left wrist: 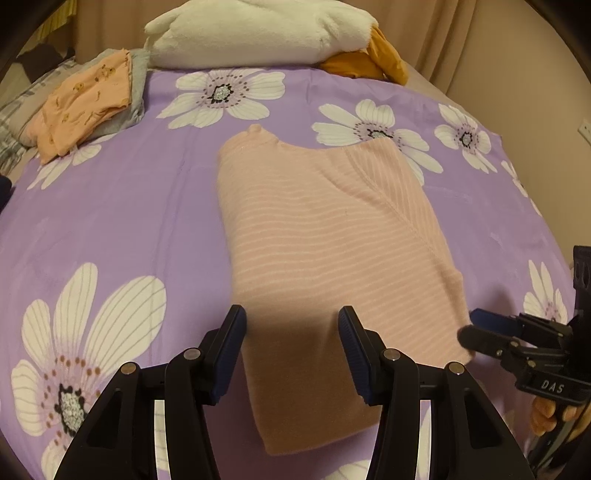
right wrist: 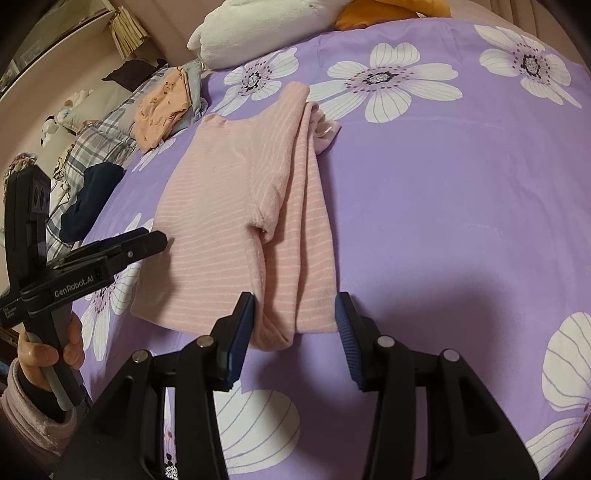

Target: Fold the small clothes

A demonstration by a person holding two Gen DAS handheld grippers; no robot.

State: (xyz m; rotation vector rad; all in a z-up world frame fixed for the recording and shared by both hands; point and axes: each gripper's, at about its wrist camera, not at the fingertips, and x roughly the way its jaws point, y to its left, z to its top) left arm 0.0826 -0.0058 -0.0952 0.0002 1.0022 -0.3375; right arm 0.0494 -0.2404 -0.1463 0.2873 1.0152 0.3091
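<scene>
- Pink striped top (left wrist: pixel 325 236) lies partly folded on the bed's purple flowered sheet (left wrist: pixel 129 206), near its middle, with one sleeve turned over its front.
- Left gripper (left wrist: pixel 291 354) hovers above the top's near hem; its fingers (left wrist: pixel 232 343) stand apart with nothing pinched between them, the cloth lying below in their shadow.
- Right gripper (right wrist: pixel 295 332) hovers at the top's near right corner; its fingers (right wrist: pixel 242 328) are likewise released, either side of the folded edge without pressing it.
- A hand (right wrist: pixel 48 350) in a pink sleeve holds the left gripper's handle, seen from the right wrist.
- Folded orange printed garment (left wrist: pixel 81 103) rests on a grey one at the bed's far left corner, well apart from the top.
- A white plush pillow (left wrist: pixel 255 33) and a mustard cloth (left wrist: pixel 373 59) lie at the far end of the bed.
</scene>
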